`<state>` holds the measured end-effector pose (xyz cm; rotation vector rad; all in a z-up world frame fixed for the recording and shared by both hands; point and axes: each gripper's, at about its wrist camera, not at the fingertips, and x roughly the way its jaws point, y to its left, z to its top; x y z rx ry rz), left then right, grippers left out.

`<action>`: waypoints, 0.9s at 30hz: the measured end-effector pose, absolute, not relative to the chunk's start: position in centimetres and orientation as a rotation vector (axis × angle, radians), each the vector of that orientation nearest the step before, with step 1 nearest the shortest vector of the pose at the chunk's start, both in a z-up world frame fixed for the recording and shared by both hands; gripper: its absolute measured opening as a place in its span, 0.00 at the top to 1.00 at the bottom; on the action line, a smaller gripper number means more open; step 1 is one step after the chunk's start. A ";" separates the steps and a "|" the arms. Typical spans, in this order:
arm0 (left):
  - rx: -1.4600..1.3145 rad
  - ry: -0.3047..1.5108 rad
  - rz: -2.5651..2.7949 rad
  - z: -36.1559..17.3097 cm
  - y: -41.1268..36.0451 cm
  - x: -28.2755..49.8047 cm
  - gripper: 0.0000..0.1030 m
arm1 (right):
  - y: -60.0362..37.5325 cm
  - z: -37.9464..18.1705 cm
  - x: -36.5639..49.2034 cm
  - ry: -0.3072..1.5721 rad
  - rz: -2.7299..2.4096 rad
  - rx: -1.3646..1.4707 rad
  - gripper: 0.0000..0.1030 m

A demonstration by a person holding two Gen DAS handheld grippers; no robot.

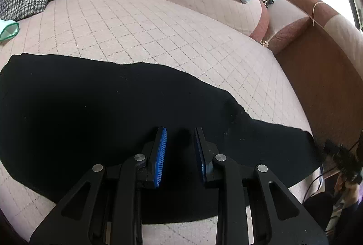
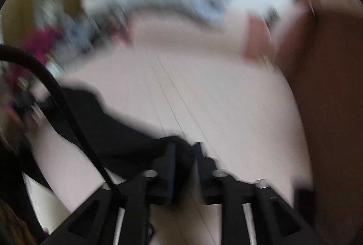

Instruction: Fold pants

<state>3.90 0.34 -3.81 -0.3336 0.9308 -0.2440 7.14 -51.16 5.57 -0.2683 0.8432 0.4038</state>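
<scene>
One pair of black, matte pants (image 1: 113,97) lies flat on quilted pink sofa cushion (image 1: 136,25). Left gripper (image 1: 180,131) spread above the fabric. Right gripper (image 2: 185,147) pinches bunched pants cloth; view blurred.
</scene>
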 end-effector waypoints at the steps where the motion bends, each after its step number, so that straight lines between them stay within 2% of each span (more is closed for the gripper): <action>1: -0.335 0.931 -0.245 -3.7 0.1 3.8 0.78 | -51.9 4.9 7.0 0.874 0.357 -0.266 0.63; 4: -0.335 0.928 -0.262 -3.4 -0.8 3.7 0.78 | -55.6 5.1 6.1 0.864 0.266 -0.071 0.62; 7: -0.310 0.925 -0.276 -3.4 -2.0 3.6 0.78 | -56.1 5.8 6.3 0.796 0.310 0.110 0.58; 14: -0.241 0.893 -0.273 -3.5 -2.4 2.8 0.78 | -50.2 2.1 11.3 0.863 0.317 -0.023 0.58; 15: -0.256 0.893 -0.264 -3.5 -1.8 2.8 0.78 | -49.5 1.4 11.7 0.878 0.328 -0.040 0.66; 17: -0.291 0.890 -0.239 -3.5 -0.6 3.0 0.78 | -48.2 0.4 12.1 0.898 0.334 -0.087 0.91; 23: -0.389 0.855 -0.168 -3.3 2.5 3.5 0.78 | -48.5 4.9 12.8 0.763 0.323 -0.043 0.92; 27: -0.377 0.847 -0.145 -3.3 3.0 3.3 0.78 | -47.8 1.7 14.6 0.828 0.208 -0.111 0.92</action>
